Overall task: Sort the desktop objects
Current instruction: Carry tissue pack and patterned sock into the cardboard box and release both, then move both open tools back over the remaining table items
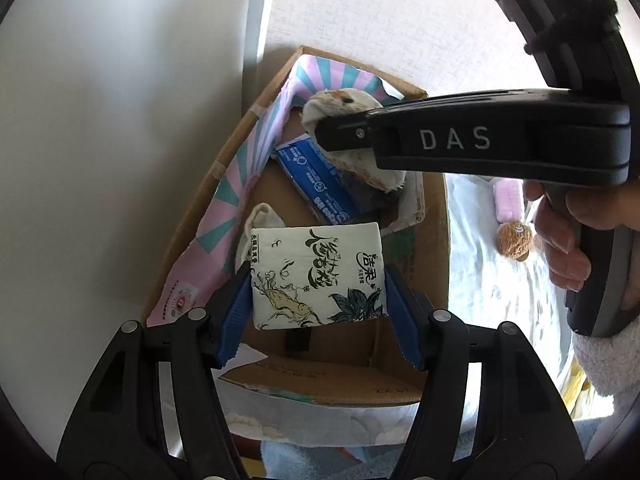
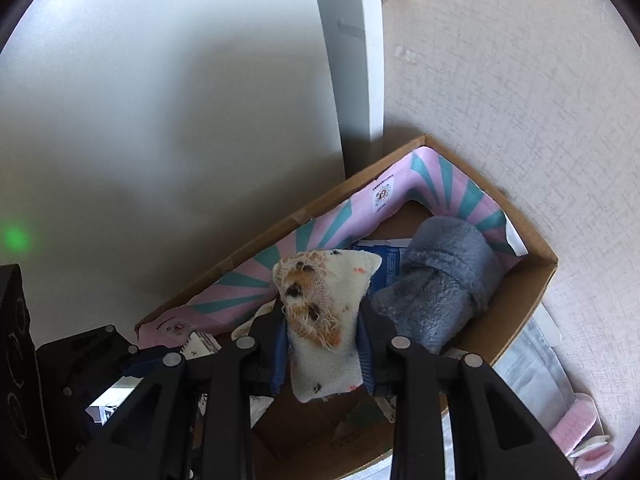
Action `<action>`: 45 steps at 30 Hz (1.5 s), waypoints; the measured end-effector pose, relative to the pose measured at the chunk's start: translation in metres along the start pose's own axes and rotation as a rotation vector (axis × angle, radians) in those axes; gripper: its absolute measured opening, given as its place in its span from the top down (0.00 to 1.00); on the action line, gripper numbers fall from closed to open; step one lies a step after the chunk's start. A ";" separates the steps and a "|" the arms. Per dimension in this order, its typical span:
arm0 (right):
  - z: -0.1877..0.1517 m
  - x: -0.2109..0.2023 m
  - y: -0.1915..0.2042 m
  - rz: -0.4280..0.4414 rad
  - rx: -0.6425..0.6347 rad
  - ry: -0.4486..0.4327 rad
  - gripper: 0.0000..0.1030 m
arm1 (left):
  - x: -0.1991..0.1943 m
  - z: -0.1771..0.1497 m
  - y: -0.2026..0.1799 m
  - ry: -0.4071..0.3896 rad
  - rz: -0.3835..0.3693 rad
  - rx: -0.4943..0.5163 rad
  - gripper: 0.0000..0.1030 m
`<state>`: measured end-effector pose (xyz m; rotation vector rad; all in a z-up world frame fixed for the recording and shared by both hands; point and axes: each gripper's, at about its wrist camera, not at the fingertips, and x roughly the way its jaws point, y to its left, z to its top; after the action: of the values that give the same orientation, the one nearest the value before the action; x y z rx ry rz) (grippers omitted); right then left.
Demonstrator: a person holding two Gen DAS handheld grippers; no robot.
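Note:
My left gripper (image 1: 318, 280) is shut on a white tissue pack (image 1: 316, 276) printed with ink drawings, held over the open cardboard box (image 1: 434, 216). In the right wrist view my right gripper (image 2: 322, 334) is shut on a cream cloth (image 2: 324, 320) with orange and black patches, also above the box (image 2: 532, 300). The left wrist view shows the right gripper (image 1: 348, 132) from the side, cloth (image 1: 340, 100) in its tip. Inside the box lie a blue packet (image 1: 320, 184), a grey fluffy item (image 2: 440, 284) and a pink and teal striped sheet (image 2: 448, 184).
The box sits in a corner against a white wall (image 1: 120, 120) and a white post (image 2: 352, 52). A pale patterned tabletop (image 1: 504, 280) to the right carries a small brown plush ball (image 1: 515, 241) and a pink item (image 1: 509, 200). A person's hand (image 1: 568, 236) grips the right tool.

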<state>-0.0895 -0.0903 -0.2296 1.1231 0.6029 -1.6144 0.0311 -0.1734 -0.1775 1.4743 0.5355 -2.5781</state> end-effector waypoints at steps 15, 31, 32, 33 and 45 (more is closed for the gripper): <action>-0.016 -0.042 -0.024 -0.012 0.200 -0.134 0.24 | -0.003 -0.005 0.003 0.016 -0.017 0.010 0.00; -0.057 -0.102 -0.049 -0.094 0.321 -0.206 0.24 | -0.042 0.012 -0.038 0.011 -0.061 0.141 0.00; -0.061 -0.107 -0.052 -0.098 0.337 -0.214 0.24 | -0.044 0.014 -0.044 0.009 -0.065 0.156 0.00; -0.066 -0.111 -0.056 -0.101 0.353 -0.222 0.24 | -0.045 0.015 -0.049 0.008 -0.068 0.171 0.00; -0.158 -0.191 -0.105 -0.290 0.545 -0.286 0.24 | -0.039 0.025 -0.137 -0.010 -0.175 0.333 0.00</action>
<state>-0.1226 0.1624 -0.1443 1.1900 0.1360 -2.2281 -0.0070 -0.0576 -0.0998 1.5701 0.2508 -2.9244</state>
